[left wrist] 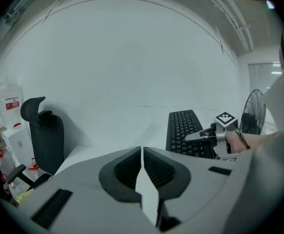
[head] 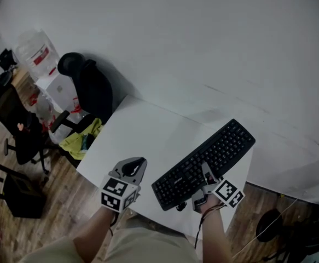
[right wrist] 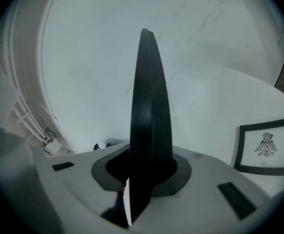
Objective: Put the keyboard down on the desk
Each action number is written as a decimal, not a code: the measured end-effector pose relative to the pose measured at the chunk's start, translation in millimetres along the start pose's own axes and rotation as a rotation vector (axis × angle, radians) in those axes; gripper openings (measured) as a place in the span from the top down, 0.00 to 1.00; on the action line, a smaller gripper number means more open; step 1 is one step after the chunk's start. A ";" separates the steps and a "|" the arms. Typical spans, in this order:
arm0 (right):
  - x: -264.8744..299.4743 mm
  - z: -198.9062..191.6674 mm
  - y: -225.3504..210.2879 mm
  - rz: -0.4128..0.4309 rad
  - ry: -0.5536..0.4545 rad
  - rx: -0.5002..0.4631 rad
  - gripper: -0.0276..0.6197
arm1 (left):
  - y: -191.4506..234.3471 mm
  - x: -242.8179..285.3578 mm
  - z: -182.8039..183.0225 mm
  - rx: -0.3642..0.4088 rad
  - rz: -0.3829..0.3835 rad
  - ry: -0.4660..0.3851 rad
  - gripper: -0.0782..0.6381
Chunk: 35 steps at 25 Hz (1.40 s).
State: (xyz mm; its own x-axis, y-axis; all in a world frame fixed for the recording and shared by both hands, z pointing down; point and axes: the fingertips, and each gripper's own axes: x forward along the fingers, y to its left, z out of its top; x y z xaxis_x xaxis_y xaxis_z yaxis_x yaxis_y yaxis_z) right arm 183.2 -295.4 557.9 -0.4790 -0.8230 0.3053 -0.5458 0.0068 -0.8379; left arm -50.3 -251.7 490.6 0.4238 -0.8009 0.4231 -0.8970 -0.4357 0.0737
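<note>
A black keyboard (head: 208,160) lies slantwise over the right part of the white desk (head: 148,130); whether it touches the top I cannot tell. My right gripper (head: 206,175) is shut on its near long edge. In the right gripper view the keyboard (right wrist: 149,106) shows edge-on, clamped in the right gripper (right wrist: 149,162). My left gripper (head: 137,166) hovers shut and empty over the desk's near edge, left of the keyboard. The left gripper view shows the left gripper (left wrist: 142,152) with its jaws together, and beyond it the keyboard (left wrist: 183,128) and the right gripper (left wrist: 205,136).
A black office chair (head: 91,86) stands at the desk's left end, with a yellow-green cloth (head: 82,138) beside it. Further left are another chair (head: 11,119) and a water bottle (head: 36,51). A fan (left wrist: 254,113) stands at the right. A black-framed card (right wrist: 266,147) shows at the right.
</note>
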 end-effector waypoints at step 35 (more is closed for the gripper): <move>153.4 -54.7 -132.6 -0.220 -0.184 0.483 0.81 | 88.4 111.1 -77.2 -0.015 -0.208 0.224 0.85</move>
State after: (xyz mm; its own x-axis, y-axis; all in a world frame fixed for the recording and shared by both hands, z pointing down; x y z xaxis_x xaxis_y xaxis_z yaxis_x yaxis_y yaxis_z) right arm 144.4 -391.5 740.5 -0.2382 -0.8616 0.4482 -0.2213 -0.4012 -0.8888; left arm -92.2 -347.5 613.9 0.5622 -0.5837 0.5858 -0.7961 -0.5739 0.1922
